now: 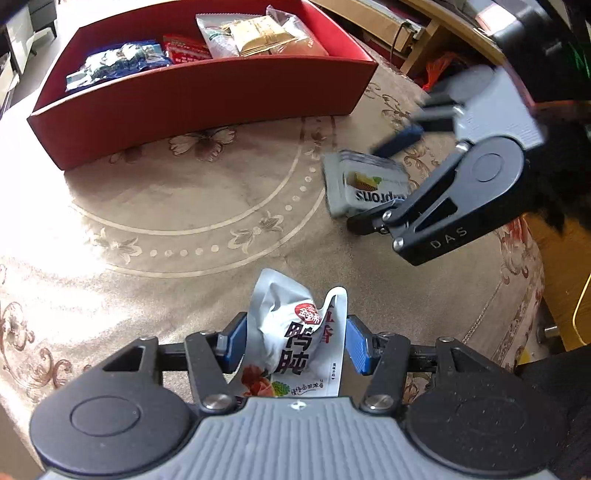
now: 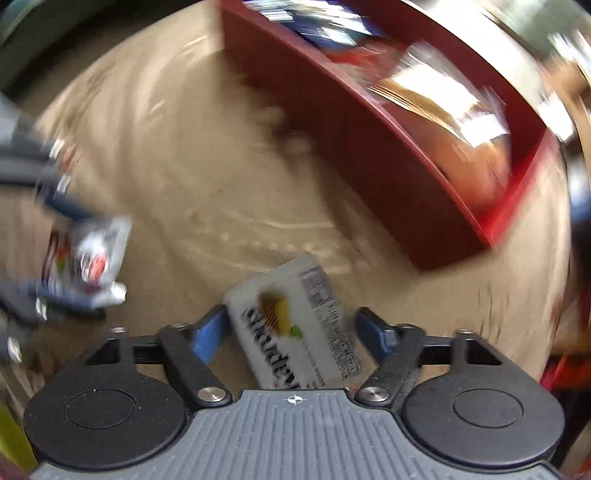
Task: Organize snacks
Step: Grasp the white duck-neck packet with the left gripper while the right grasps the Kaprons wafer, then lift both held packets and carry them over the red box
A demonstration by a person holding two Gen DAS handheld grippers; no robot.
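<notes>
My left gripper (image 1: pixel 295 343) is shut on a crumpled white snack pouch (image 1: pixel 291 339) with black and red print, held just above the beige tablecloth. A flat grey snack packet (image 1: pixel 365 181) lies on the cloth to the right. My right gripper (image 1: pixel 380 181) straddles it, pointing down. In the blurred right wrist view the grey packet (image 2: pixel 295 325) sits between the blue pads of the right gripper (image 2: pixel 291 332); the left pad is at its edge and a gap shows at the right pad. A red box (image 1: pixel 203 92) with several snack bags stands behind.
The round table's patterned cloth (image 1: pixel 184 206) lies between the grippers and the red box (image 2: pixel 388 166). The table edge drops off at the right (image 1: pixel 532 280). Wooden furniture (image 1: pixel 417 33) stands beyond it. A dark sleeve (image 1: pixel 561 184) is behind the right gripper.
</notes>
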